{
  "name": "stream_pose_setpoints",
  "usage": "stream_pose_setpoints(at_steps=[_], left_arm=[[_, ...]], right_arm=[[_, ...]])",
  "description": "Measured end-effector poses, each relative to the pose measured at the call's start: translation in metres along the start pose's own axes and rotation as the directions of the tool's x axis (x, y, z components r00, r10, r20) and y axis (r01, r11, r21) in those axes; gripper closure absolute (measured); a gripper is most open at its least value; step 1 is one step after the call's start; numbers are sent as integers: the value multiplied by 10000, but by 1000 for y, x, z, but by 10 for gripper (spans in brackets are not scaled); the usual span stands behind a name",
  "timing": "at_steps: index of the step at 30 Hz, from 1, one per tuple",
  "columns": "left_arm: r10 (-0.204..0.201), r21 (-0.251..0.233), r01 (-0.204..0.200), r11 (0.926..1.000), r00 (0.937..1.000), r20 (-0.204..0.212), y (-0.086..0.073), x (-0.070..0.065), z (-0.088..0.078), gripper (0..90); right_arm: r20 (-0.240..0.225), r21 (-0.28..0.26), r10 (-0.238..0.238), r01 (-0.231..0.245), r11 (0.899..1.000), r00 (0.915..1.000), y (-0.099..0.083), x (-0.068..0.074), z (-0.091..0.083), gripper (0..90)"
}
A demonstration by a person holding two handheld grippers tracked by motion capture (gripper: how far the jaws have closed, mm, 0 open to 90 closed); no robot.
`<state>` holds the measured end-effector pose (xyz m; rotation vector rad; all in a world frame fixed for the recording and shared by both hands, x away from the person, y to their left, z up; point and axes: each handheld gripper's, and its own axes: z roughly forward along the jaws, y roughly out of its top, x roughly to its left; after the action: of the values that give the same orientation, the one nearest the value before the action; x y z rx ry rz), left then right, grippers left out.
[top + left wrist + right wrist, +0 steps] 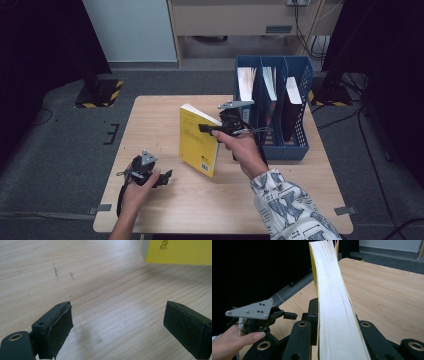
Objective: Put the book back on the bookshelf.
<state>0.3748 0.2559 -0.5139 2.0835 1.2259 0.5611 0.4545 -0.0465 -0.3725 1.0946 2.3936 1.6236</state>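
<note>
1. A thick yellow-covered paperback book is held up off the light wooden bench, tilted, with its lower corner hanging close above the benchtop near the middle.
2. The book is pinched by the right gripper, whose black jaws are pressed against both covers; in the right gripper view the white page edge is seen rising straight up between them.
3. The right hand, in a patterned blue-and-white sleeve, is wrapped around that gripper just in front of the file rack.
4. A blue plastic three-slot file rack is stood at the far right of the bench, with books and papers upright in its compartments, just beside the raised book.
5. The left gripper is held low over the bench at the near left, its jaws spread wide with bare wood between them.
6. In the left gripper view, a corner of the yellow cover is seen beyond the jaws, apart from them.
</note>
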Motion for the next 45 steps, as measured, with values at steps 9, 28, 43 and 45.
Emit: stream_pose_setpoints(at_steps=[9,28,43,45], left_arm=[[-12,413,14,9991,10000,-65,-3,1,5,93],[-155,798,166,9967,9998,-144,-8,5,9,78],[-299,919,308,9953,9995,-106,-9,6,12,59],[-351,894,357,9954,9993,-83,-10,6,12,56]], right_arm=[[37,-132,43,-43,9999,10000,-6,-1,-13,750],[-145,-437,454,-460,9980,9989,-23,-8,-41,750],[-84,-551,624,-628,9965,9980,-35,-15,-66,749],[-56,-586,689,-691,9959,9976,-37,-18,-70,749]])
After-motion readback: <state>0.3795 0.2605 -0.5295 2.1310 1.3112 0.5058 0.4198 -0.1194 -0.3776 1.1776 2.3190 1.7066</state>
